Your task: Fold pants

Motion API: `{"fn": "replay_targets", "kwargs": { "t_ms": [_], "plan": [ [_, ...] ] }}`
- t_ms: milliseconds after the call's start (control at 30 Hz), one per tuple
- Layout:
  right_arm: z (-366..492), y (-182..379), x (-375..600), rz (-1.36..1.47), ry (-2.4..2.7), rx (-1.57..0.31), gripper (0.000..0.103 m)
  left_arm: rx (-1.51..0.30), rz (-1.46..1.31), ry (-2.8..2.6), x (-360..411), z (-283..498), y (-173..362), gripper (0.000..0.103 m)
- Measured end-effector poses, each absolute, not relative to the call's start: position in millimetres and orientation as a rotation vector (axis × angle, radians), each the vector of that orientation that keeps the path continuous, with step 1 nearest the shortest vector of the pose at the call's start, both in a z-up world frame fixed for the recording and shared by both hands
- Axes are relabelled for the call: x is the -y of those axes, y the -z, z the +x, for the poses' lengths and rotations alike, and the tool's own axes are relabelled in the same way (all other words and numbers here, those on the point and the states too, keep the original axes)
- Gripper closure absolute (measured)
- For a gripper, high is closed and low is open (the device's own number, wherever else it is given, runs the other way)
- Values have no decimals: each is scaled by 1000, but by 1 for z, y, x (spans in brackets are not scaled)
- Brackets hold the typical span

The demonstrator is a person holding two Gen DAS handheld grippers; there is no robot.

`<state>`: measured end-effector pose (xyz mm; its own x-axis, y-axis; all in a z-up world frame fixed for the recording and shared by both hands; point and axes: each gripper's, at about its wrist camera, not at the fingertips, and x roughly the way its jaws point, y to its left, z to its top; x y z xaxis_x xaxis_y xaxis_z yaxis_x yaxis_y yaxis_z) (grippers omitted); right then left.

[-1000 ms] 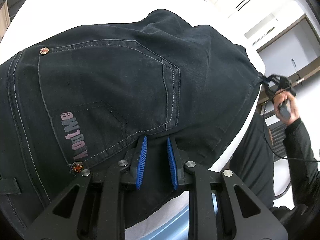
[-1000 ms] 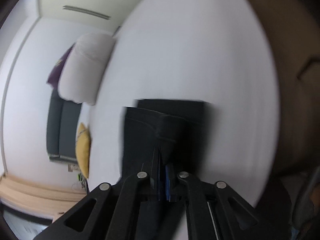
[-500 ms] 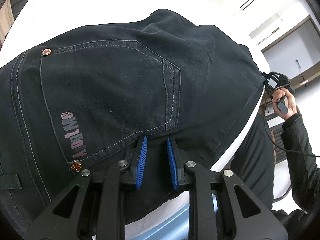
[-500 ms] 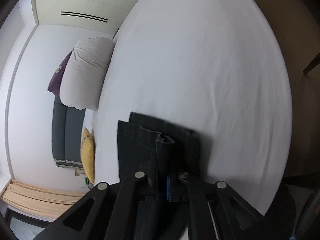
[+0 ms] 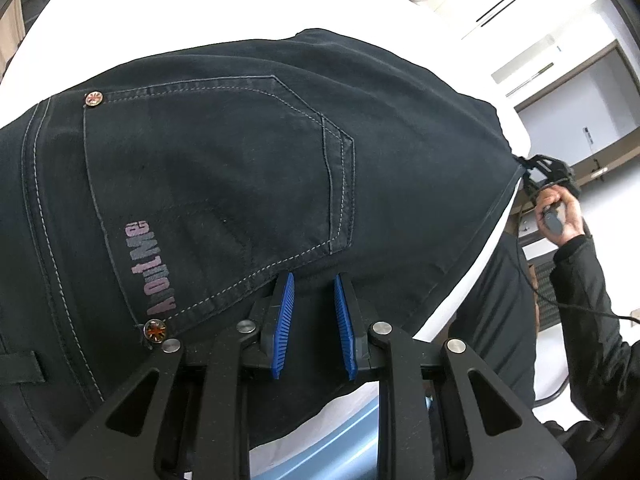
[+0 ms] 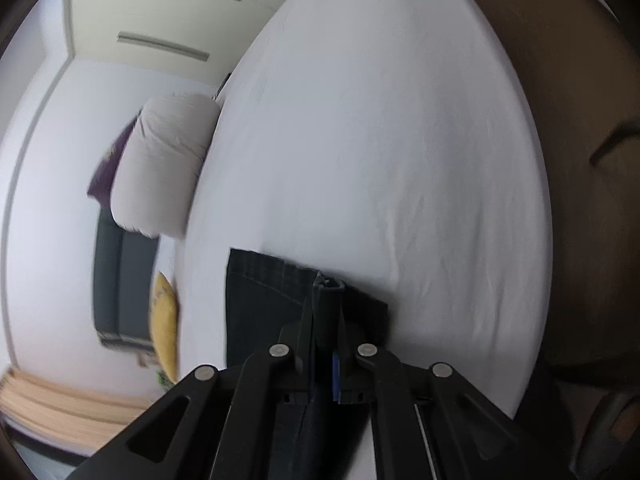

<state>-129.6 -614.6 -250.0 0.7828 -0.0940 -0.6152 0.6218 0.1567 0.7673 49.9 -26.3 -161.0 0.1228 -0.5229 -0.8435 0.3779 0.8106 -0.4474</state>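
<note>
In your left wrist view, the pants (image 5: 224, 184) fill most of the frame, lying flat on the white bed (image 5: 140, 8) with the seat side up. You can see a back pocket (image 5: 224, 184) with pale stitching, a copper rivet (image 5: 94, 99) at its upper corner and another (image 5: 154, 329) at its lower corner, and a pink printed word (image 5: 154, 268) running along the pocket's side. The waistband and a belt loop (image 5: 20, 368) sit at the left of the frame. Your left gripper (image 5: 314, 300) points down at the cloth just past the pocket's lower edge — its blue pads (image 5: 284, 320) stand a narrow way apart with dark fabric showing in the gap, and you cannot tell from here whether they pinch a fold or only rest on it. The pants reach the bed's near edge, where a strip of white sheet and something pale blue show below. At the right, your right hand (image 5: 560, 212) in a dark sleeve (image 5: 588, 288) holds the right gripper (image 5: 540, 172) at the far end of the pants.

In your right wrist view, which is slightly blurred, the right gripper (image 6: 326, 320) is clamped on a bunched fold of the pants' leg end (image 6: 328, 300) — the jaws are all but together. The hems (image 6: 264, 280) lie flat on the bed (image 6: 380, 140) near its edge. A pale pillow (image 6: 160, 168) sits at the bed's left side, with a purple cloth (image 6: 108, 172) behind it, and a dark sofa (image 6: 120, 280) with a yellow cushion (image 6: 164, 320) stands beyond.
</note>
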Motion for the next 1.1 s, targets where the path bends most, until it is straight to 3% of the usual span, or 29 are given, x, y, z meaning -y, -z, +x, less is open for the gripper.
{"fn": "replay_targets", "kwargs": {
  "t_ms": [733,767,800,833,867,1000,1100],
  "plan": [
    [-132,253,621,1287,512,-522,99,-1216,-151,655,13,29,157,82],
    [-134,249,621,1270,506,-525,98,-1214,-158,657,10,28,157,82],
    [-139,238,620,1210,545,-537,88,-1211,-169,659,7,28,157,82],
    [-143,227,618,1146,602,-553,72,-1208,-180,661,3,28,158,82],
    [-147,216,615,1089,652,-565,65,-1202,-192,662,1,27,159,82],
    [-138,166,584,962,548,-572,63,-1192,-216,665,-3,26,162,82],
    [-83,145,529,910,271,-657,63,-1190,-217,670,-5,25,162,82]
  ]
}}
